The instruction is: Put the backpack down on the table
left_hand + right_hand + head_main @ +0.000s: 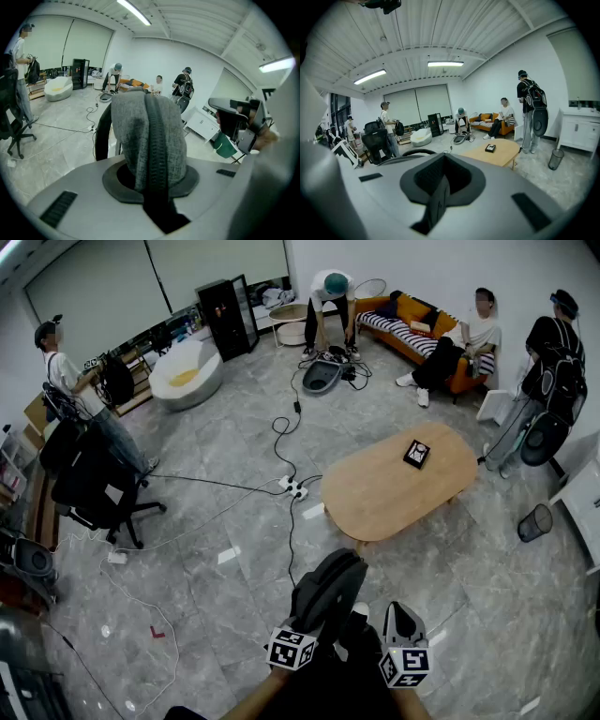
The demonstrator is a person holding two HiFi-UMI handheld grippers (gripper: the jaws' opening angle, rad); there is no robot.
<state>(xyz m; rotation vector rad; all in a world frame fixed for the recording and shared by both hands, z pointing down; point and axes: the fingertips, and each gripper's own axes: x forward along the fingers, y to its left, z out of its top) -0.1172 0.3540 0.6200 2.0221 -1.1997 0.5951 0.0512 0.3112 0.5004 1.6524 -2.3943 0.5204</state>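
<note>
The left gripper (pixel 150 187) pinches the grey backpack (pixel 147 136), held in the air just short of the wooden table's (pixel 375 493) near edge. The right gripper (pixel 436 197), also short of the table, has its 2 jaws pressed together, empty.

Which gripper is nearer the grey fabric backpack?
Left. The left gripper is clamped on the grey fabric backpack; the right gripper hangs just to its right, jaws together on nothing.
</note>
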